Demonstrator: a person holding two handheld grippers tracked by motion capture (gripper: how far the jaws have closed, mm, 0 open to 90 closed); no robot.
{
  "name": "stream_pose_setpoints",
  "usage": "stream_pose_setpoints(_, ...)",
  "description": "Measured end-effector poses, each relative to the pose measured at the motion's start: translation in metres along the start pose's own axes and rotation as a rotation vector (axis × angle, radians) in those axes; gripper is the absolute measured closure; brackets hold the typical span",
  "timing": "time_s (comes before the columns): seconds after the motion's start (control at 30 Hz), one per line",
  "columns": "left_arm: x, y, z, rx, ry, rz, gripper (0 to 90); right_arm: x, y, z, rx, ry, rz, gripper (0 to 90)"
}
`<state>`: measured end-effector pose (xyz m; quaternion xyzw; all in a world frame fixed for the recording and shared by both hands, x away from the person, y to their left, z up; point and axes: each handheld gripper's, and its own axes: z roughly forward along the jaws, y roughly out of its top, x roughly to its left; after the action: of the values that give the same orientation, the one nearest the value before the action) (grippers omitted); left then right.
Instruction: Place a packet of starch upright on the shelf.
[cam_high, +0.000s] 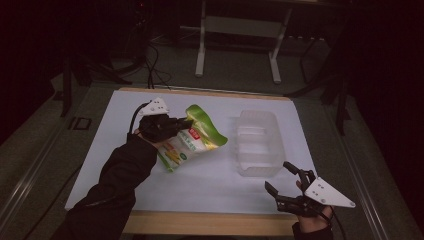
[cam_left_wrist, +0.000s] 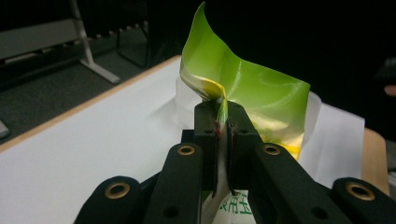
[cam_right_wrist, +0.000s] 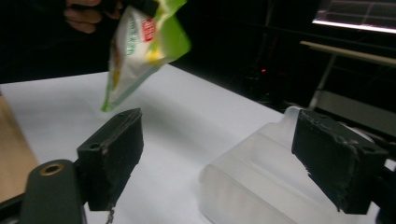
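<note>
A green and white snack bag (cam_high: 192, 140) with a red label and yellow print sits left of centre in the high view, its crinkled green top edge curling. The left gripper (cam_high: 186, 121) is clamped tight on that top edge. At lower right, the right gripper (cam_high: 280, 179) stands wide, holding nothing, beside a translucent plastic container (cam_high: 257, 142).

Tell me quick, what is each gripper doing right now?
Left gripper: closed on the green-and-white plastic snack bag, holding it above the white table.
Right gripper: open, holding nothing.
</note>
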<state>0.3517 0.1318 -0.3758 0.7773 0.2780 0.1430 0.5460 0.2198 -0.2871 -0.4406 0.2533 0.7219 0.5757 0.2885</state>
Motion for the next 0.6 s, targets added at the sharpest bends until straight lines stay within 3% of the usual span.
stream_pose_setpoints(0.03, -0.002, 0.001, 0.001, -0.009, 0.000, -0.004, 86.1, 0.001, 0.002, 0.001, 0.034, 0.008, 0.030, 14.0)
stream_pose_setpoints(0.07, -0.005, 0.002, 0.002, -0.024, 0.002, -0.008, 86.1, 0.001, 0.002, 0.001, 0.034, 0.008, 0.030, 14.0)
stream_pose_setpoints(0.1, -0.010, 0.004, 0.003, -0.041, 0.004, -0.009, 86.1, 0.000, 0.004, 0.002, 0.056, 0.003, 0.072, 12.9)
stream_pose_setpoints(0.2, -0.015, 0.005, 0.004, -0.057, 0.001, -0.013, 86.0, -0.002, 0.008, 0.002, 0.054, 0.023, 0.113, 12.1)
stream_pose_setpoints(0.27, -0.019, 0.007, 0.006, -0.071, -0.016, -0.022, 86.0, -0.001, 0.015, 0.002, 0.048, 0.023, 0.101, 10.4)
stream_pose_setpoints(0.4, -0.029, 0.009, 0.012, -0.066, -0.041, 0.009, 86.1, 0.002, 0.024, 0.006, 0.035, 0.033, 0.086, 10.2)
stream_pose_setpoints(0.6, -0.042, 0.009, 0.018, -0.135, -0.056, -0.008, 86.1, 0.004, 0.034, 0.017, 0.062, 0.058, 0.070, 10.3)
